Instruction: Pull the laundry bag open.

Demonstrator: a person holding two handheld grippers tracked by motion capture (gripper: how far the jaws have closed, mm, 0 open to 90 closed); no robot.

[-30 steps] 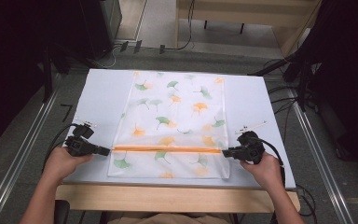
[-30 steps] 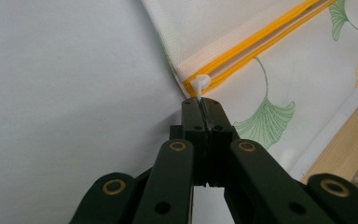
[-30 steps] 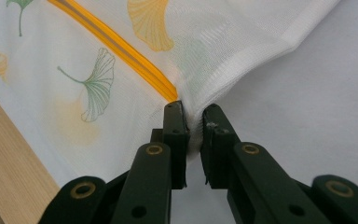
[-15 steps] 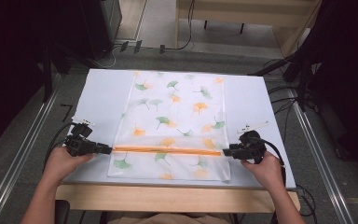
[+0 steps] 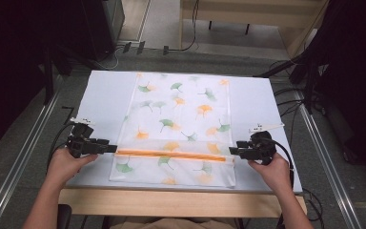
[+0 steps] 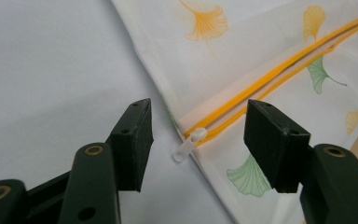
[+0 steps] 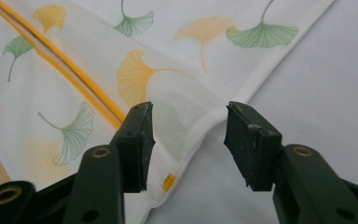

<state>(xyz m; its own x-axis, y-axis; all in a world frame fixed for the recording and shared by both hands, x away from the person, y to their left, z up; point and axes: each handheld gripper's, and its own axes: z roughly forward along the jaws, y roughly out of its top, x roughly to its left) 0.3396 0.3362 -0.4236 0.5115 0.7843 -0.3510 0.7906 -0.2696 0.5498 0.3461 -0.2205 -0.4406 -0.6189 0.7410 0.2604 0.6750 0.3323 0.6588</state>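
Left hand-held gripper (image 6: 193, 140) hangs with its blocky black jaws spread around a small white plastic zipper pull (image 6: 189, 144). Right hand-held gripper (image 7: 186, 140) gapes over the hemmed edge of the thin, leaf-printed fabric bag (image 5: 181, 124), lying flat on the smooth pale worktop (image 5: 105, 95).

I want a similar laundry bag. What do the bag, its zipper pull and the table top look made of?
Bag: thin, soft woven or fine-mesh fabric, probably synthetic; it lies limp, slightly see-through, with printed leaves and a stitched hem.
Zipper pull: small white tab, likely plastic by its smooth moulded look.
Table top: matte pale sheet over a wood board; the wood edge shows at the front.
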